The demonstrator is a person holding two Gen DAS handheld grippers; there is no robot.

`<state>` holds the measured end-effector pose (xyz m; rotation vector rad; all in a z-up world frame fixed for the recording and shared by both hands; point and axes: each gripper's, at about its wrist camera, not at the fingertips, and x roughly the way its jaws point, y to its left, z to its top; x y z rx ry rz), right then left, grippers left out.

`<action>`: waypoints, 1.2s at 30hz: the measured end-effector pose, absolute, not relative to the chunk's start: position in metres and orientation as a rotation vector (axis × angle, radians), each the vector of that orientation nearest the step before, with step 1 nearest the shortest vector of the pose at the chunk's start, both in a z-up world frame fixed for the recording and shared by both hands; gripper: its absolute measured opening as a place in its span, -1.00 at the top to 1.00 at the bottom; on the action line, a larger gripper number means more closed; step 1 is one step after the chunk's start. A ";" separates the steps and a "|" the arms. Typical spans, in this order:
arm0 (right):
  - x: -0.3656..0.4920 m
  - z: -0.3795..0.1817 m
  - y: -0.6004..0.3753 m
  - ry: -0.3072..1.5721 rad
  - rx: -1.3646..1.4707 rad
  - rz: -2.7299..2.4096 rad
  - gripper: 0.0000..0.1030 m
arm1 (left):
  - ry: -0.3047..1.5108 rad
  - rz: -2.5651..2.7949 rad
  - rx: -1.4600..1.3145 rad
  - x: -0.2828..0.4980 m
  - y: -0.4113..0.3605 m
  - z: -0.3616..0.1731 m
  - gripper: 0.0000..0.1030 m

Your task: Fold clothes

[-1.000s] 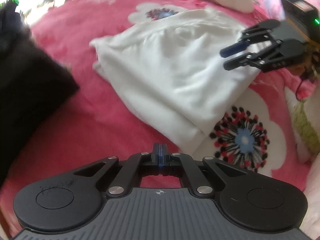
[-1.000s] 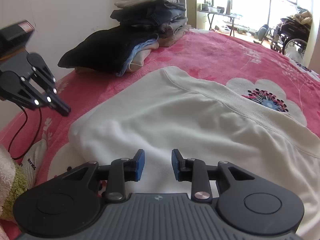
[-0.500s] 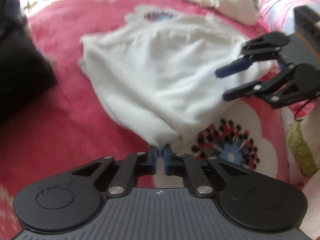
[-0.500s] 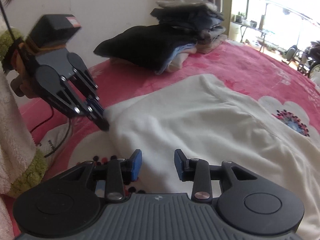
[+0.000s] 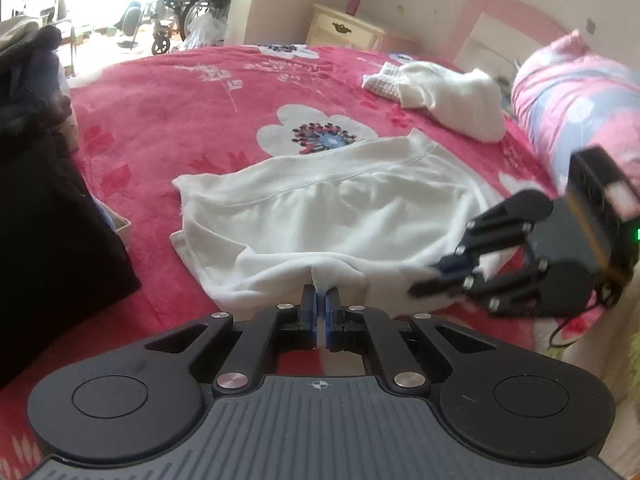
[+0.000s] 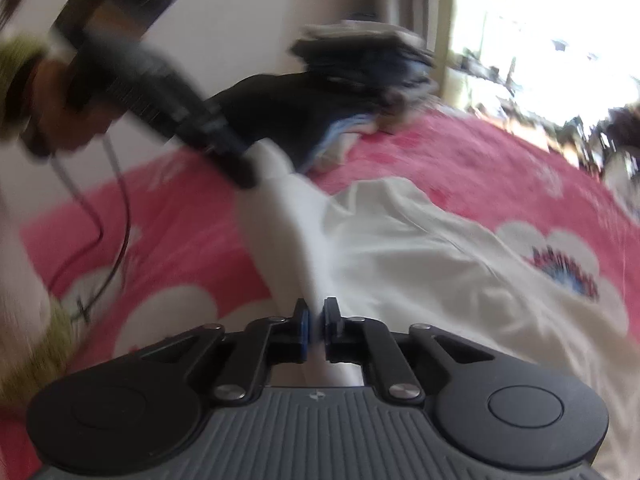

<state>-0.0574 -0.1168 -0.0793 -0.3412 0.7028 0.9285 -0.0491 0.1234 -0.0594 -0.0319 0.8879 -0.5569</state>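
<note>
we have the soft white fleece garment (image 5: 328,216) lying on the bed with the pink flowered blanket (image 5: 192,92), its near edge bunched toward us and its ribbed band at the far side. the left tongs (image 5: 320,300) are pinched narrow on a tuck of that near edge, and the right tongs (image 6: 315,312) have just been closing and now nip white cloth between them at the other near corner; this view is blurred, so we cannot say how deep that bite is

what could go wrong, as we judge it: the right grip looks thin, so a quick lift could let the fleece slip out and leave one corner dragging; unequal lifting by our two hands would skew the fold line; and the near edge could catch the dark folded pile of clothes (image 5: 52,216) just beside it on the left

the garment's long axis runs roughly across the left view, from the dark pile toward the right tongs, and the band faces away from us, toward the blanket's white flower
</note>
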 end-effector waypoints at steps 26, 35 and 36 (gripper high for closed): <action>-0.048 -0.082 -0.135 0.790 -0.314 0.883 0.94 | 0.920 -0.553 -0.257 -0.038 0.132 -0.075 0.92; -0.056 -0.084 -0.151 0.798 -0.364 0.872 0.94 | 0.893 -0.571 -0.282 -0.042 0.133 -0.058 0.94; -0.058 -0.085 -0.152 0.795 -0.379 0.871 0.94 | 0.891 -0.581 -0.275 -0.043 0.133 -0.056 0.94</action>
